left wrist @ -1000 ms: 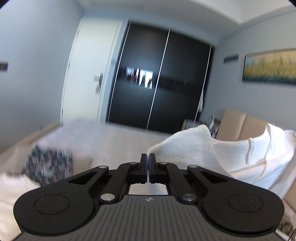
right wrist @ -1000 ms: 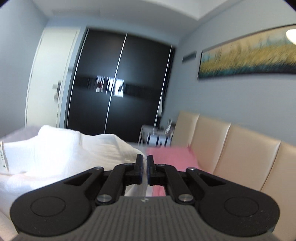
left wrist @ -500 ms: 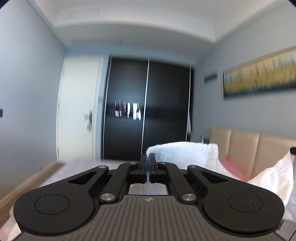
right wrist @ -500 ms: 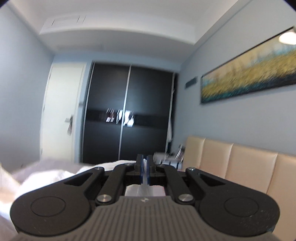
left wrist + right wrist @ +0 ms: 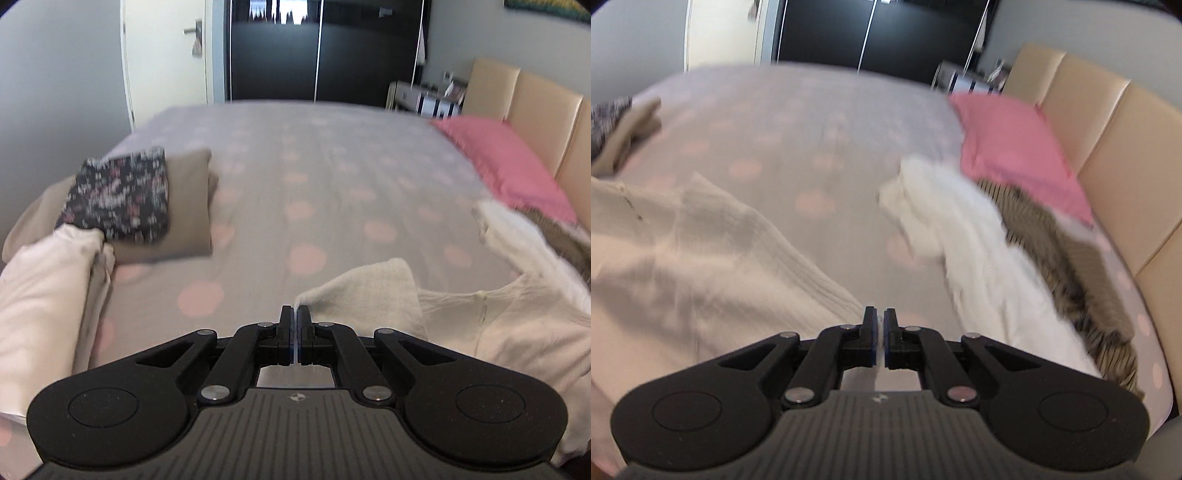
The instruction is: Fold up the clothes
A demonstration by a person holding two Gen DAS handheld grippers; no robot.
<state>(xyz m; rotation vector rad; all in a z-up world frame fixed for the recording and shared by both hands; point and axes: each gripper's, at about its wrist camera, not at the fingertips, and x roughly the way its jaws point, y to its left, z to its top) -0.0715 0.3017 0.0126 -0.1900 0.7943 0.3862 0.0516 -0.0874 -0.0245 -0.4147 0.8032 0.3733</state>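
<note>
I have the cream knit garment (image 5: 517, 325) spread across the bed (image 5: 314, 166) between my two tongs, and I judge each one pinches an edge so the cloth hangs taut enough to lay flat or fold over.

The left tongs (image 5: 295, 310) are drawn in to a thin slit. A corner of the garment rises just ahead and to the right of their tips, and a pale strip shows in the slit, so I read them as clamped on that corner, though the contact itself is partly hidden.

The right tongs (image 5: 880, 314) are also nearly closed, with a slightly wider gap. The ribbed edge of the same garment (image 5: 720, 258) runs right up to the left of their tips; whether cloth actually sits between the pads I cannot tell from this view.

Ahead and to the right of the right tongs lies a loose white garment (image 5: 960, 240) on a striped one (image 5: 1052, 251), just short of the pink pillow (image 5: 1008, 140) by the headboard; I take these to be a heap waiting.

Ahead and to the left of the left tongs sits a dark floral piece (image 5: 118, 195) on a tan one (image 5: 192, 206), squared off, with a white bundle (image 5: 44, 295) nearer: that looks like the folded stack.
</note>
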